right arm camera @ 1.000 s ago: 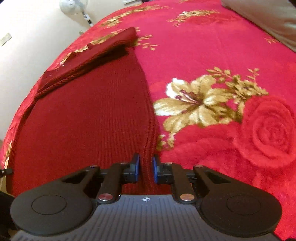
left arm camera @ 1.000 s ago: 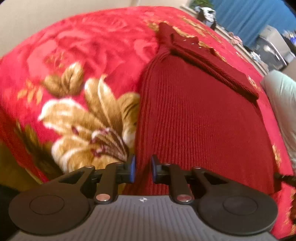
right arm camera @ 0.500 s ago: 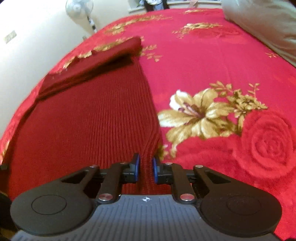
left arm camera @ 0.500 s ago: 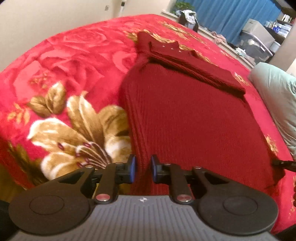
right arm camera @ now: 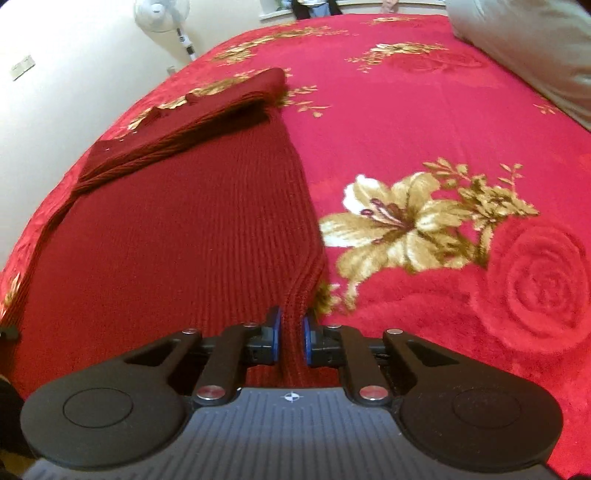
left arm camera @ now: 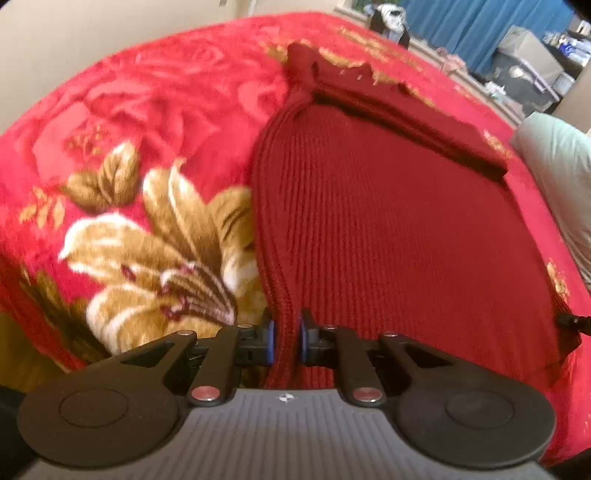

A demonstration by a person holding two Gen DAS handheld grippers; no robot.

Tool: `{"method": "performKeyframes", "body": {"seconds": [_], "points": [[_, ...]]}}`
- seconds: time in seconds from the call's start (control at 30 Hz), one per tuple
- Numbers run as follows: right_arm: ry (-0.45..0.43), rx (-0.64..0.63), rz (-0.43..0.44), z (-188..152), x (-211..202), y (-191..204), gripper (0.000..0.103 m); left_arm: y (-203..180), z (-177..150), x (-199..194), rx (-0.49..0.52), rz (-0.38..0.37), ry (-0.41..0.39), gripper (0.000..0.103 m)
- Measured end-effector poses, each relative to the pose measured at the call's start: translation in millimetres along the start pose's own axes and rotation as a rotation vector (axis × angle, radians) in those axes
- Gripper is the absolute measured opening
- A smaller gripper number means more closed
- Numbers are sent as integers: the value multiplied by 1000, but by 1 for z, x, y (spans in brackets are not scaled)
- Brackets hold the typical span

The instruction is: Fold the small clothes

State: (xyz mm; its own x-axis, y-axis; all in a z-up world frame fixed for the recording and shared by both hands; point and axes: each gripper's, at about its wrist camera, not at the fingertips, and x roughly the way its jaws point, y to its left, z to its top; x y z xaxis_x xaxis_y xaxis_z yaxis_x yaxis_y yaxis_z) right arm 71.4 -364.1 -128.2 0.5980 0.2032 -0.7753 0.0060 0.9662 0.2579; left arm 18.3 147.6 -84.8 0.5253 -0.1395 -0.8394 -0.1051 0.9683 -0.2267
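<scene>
A dark red ribbed knit sweater (left arm camera: pixel 388 229) lies on a red floral blanket (left arm camera: pixel 155 110). Its far part is folded over into a thick band (left arm camera: pixel 406 110). My left gripper (left arm camera: pixel 284 339) is shut on the near left corner of the sweater's hem. In the right wrist view the same sweater (right arm camera: pixel 177 240) fills the left half, with the folded band (right arm camera: pixel 192 114) at the far end. My right gripper (right arm camera: pixel 291 339) is shut on the near right corner of the hem, which bunches between the pads. The tip of the other gripper (left arm camera: pixel 572 321) shows at the right edge of the left wrist view.
The blanket (right arm camera: pixel 424 129) has gold lily prints (right arm camera: pixel 406 225). A pale pillow (right arm camera: pixel 524 48) lies at the far right of the bed, also in the left wrist view (left arm camera: pixel 557 166). A white fan (right arm camera: pixel 162 18) stands by the wall. Blue curtains (left arm camera: pixel 480 26) and clutter lie beyond the bed.
Both grippers stay shut on the hem corners. The views shifted slightly, and the hem bunches more between the pads and looks lifted a little off the blanket.
</scene>
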Motion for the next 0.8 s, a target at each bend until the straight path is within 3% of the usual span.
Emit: {"method": "performKeyframes", "body": {"seconds": [0.07,0.23,0.33,0.47,0.57,0.8], "points": [[33,-7,-55,-2,7,0,22,1,-2,6,-4,1,37,16],[48,-55,-68,-5,11,6,26,2,-2,7,8,6,32,16],[39,-44,-53,-4,9,4,13,2,-3,7,11,9,29,16],[17,-33,-16,-1,4,5,14,1,-2,6,23,16,17,16],[49,-30,-53,-2,11,3,21,0,-2,6,32,20,19,17],[49,-41,-62,-3,13,5,18,-1,-3,8,39,31,20,20]]}}
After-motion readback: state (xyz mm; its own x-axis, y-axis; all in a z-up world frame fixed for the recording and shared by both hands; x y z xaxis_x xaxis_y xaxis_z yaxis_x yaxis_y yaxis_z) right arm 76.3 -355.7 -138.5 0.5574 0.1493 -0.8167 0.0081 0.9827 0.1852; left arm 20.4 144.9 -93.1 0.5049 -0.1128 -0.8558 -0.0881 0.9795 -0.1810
